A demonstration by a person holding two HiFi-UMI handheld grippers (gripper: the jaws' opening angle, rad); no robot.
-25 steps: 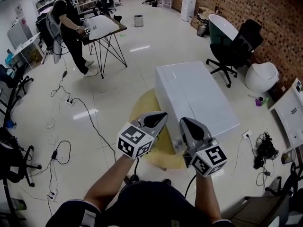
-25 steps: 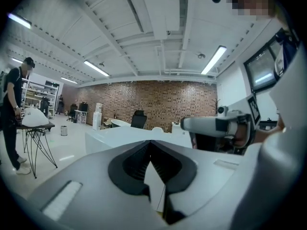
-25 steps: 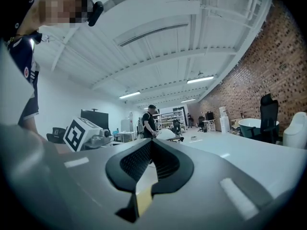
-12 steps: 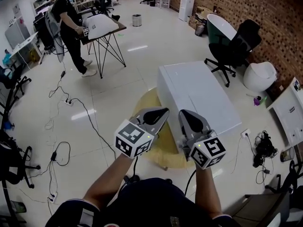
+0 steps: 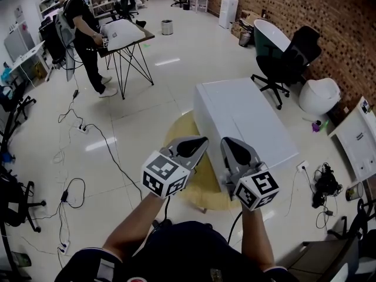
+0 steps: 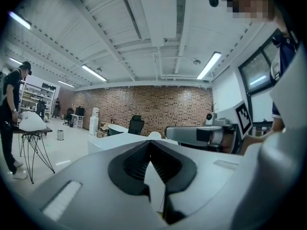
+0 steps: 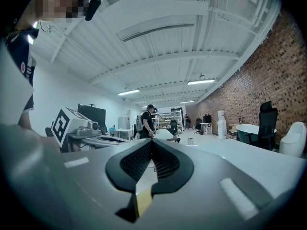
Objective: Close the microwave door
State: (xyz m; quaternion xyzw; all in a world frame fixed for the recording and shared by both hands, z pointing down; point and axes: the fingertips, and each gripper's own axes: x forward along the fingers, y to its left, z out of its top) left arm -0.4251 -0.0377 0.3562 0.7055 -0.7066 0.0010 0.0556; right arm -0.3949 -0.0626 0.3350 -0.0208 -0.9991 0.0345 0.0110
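Left gripper (image 5: 198, 141) and right gripper (image 5: 227, 141), each with jaws together on nothing, are held side by side above a white block (image 5: 247, 119) that stands on a yellow rug (image 5: 181, 135). No microwave can be made out, so the approach is judged not yet begun. The next move calls for finding the door, then pushing it with a closed tip. Beyond are a glossy floor (image 5: 147, 98), a brick wall (image 5: 320, 10) and a person (image 5: 82, 22) at a table (image 5: 126, 35).

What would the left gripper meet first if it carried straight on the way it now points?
Probably the near edge of the white cabinet just ahead of the left gripper; depth is unclear, so it might pass over its top.
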